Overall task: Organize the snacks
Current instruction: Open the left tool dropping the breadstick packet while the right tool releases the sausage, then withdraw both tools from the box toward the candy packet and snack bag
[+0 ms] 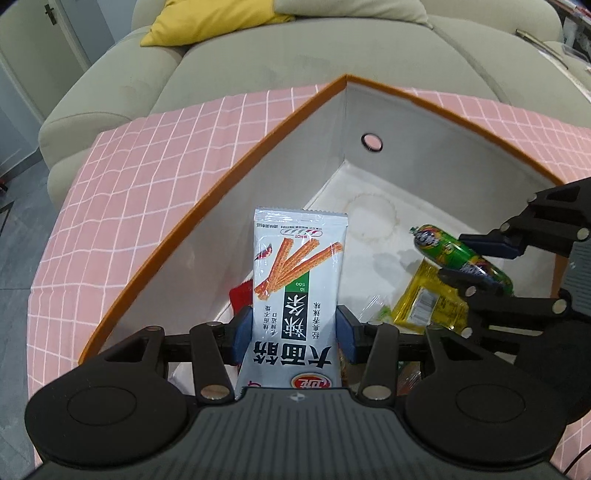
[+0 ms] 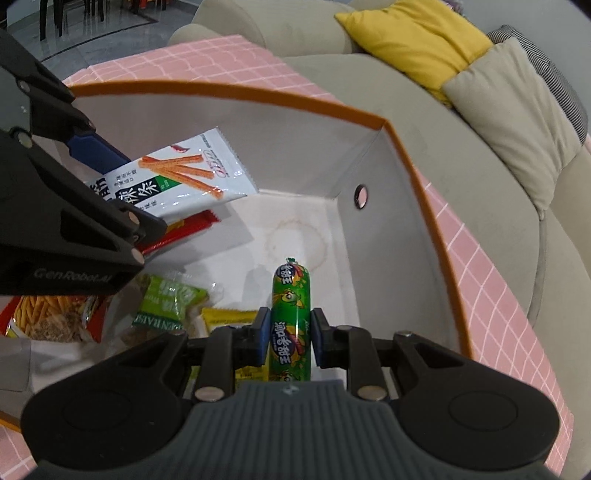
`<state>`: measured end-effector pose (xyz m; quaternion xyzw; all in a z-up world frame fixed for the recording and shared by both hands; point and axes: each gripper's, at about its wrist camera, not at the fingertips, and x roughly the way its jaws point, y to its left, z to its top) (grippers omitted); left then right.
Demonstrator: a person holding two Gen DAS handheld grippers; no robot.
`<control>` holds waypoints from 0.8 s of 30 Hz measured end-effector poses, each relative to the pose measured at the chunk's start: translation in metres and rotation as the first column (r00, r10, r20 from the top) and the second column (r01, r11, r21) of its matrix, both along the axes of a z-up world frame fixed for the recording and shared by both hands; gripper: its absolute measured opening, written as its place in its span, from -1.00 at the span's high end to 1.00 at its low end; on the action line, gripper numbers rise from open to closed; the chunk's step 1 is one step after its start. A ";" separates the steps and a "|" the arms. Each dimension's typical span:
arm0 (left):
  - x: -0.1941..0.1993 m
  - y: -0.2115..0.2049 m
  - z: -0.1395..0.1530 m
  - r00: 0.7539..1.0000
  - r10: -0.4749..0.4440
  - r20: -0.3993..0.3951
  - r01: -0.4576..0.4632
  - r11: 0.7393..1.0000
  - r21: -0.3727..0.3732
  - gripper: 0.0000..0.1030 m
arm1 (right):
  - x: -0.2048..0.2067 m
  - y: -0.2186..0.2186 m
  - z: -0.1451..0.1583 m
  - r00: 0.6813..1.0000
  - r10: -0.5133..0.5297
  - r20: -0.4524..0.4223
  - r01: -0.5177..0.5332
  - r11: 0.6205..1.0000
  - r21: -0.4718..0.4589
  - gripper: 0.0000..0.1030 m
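A white packet of spicy strips (image 1: 295, 280) stands between the blue pads of my left gripper (image 1: 295, 332), which is shut on it over the orange-rimmed white box (image 1: 258, 155). The right wrist view shows the same packet (image 2: 192, 173) held by the left gripper (image 2: 125, 184) above the box's left side. My right gripper (image 2: 290, 336) is shut on a green sausage (image 2: 290, 295) that points down into the box (image 2: 258, 94). In the left wrist view, the sausage (image 1: 443, 247) and the right gripper (image 1: 476, 266) hang at the right.
Several snacks lie on the box floor: a yellow packet (image 1: 424, 299), a red packet (image 2: 188, 229), a green raisin packet (image 2: 170, 299) and an orange sticks packet (image 2: 55, 314). The box stands on a pink checked cloth (image 1: 147, 177). Behind it is a beige sofa (image 1: 258, 62) with a yellow cushion (image 2: 413, 33).
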<state>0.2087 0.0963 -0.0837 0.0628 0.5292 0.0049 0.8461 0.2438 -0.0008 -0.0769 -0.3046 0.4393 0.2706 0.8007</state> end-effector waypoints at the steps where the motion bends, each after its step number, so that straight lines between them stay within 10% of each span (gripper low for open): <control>1: 0.002 0.000 0.000 1.000 0.000 -0.003 0.000 1.000 0.000 -0.08 | 0.000 0.000 0.000 1.000 0.001 0.000 -0.001 1.000 -0.003 0.63; 24: -0.050 -0.008 0.087 0.973 0.043 0.226 -0.028 0.997 -0.067 -0.42 | -0.037 -0.049 0.086 0.987 -0.121 0.107 0.099 0.976 0.195 -0.30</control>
